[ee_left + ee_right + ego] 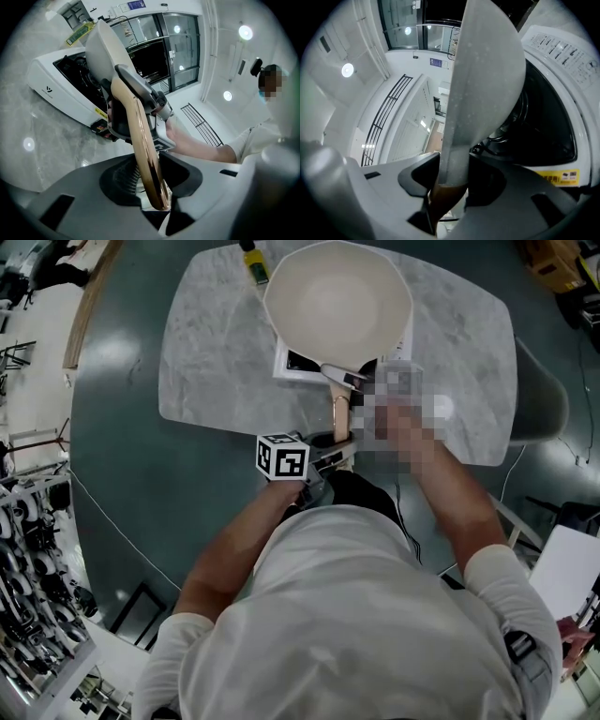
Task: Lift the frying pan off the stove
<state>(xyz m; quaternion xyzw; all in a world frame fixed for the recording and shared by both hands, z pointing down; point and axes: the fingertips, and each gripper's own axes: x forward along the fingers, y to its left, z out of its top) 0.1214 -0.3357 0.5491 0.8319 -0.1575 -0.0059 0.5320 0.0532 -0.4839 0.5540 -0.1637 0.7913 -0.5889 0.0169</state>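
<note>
Right gripper (453,174) on frying pan (483,84) rim

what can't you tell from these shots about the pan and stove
- Head view: the frying pan covers most of the stove; the burner is hidden.
- Head view: a mosaic patch hides the right gripper.
- Head view: the yellow item is cut off by the top edge.
- Right gripper view: the pan's wall blocks its inside.

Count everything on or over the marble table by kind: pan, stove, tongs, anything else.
Frying pan: 1
Stove: 1
Tongs: 2, left tongs, right tongs
Yellow object: 1
Total: 5
</note>
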